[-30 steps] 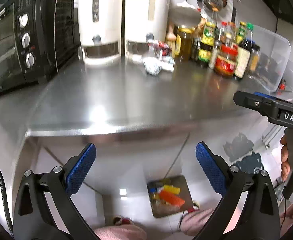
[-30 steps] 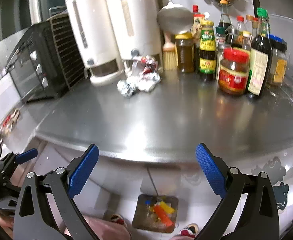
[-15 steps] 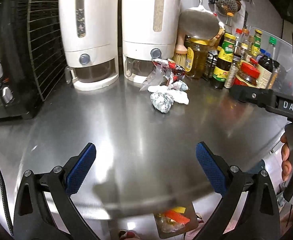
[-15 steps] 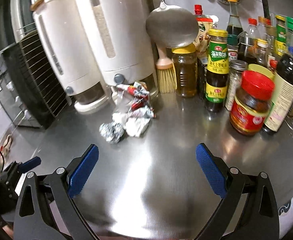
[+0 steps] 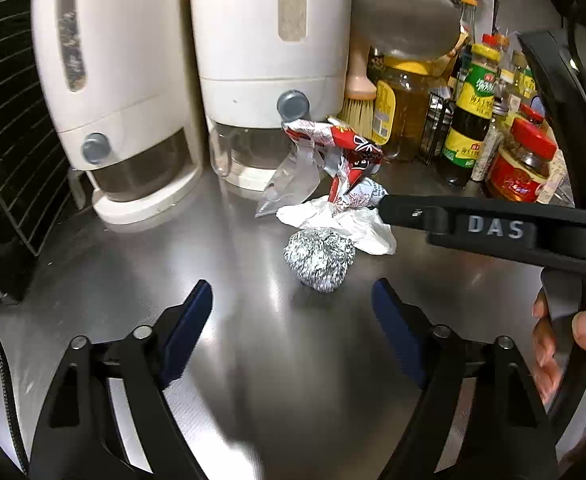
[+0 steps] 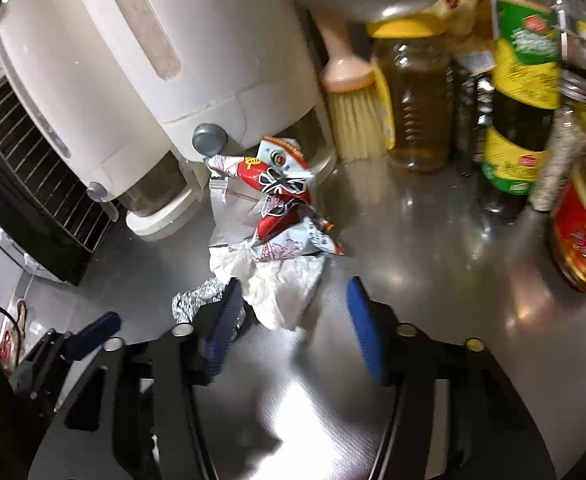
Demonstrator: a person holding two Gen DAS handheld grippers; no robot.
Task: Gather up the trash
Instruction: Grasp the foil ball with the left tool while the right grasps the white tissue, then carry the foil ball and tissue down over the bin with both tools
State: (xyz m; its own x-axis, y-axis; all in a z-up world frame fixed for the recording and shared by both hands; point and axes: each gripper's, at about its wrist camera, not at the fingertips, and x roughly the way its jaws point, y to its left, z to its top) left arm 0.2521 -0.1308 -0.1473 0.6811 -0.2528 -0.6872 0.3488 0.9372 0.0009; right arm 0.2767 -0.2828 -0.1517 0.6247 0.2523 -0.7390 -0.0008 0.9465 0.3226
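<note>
A pile of trash lies on the steel counter (image 5: 253,360): a crumpled foil ball (image 5: 319,259), a white crumpled tissue (image 5: 367,226), a red-and-white snack wrapper (image 5: 347,160) and a clear plastic bag (image 5: 293,184). My left gripper (image 5: 292,332) is open, just short of the foil ball. My right gripper (image 6: 291,320) is open, its fingers either side of the near end of the tissue (image 6: 283,286), the foil ball (image 6: 201,300) just outside its left finger. The wrapper (image 6: 281,196) lies behind the tissue. The right gripper's arm crosses the left wrist view (image 5: 493,228).
Two white dispensers (image 5: 261,60) stand right behind the trash, a black toaster oven (image 5: 1,120) at the left. Sauce bottles and jars (image 5: 473,120), an oil bottle (image 6: 421,104) and a brush (image 6: 357,112) crowd the back right.
Both grippers have moved forward over the counter to the trash pile. The right gripper's jaws have narrowed around the tissue. The floor bin has gone out of view.
</note>
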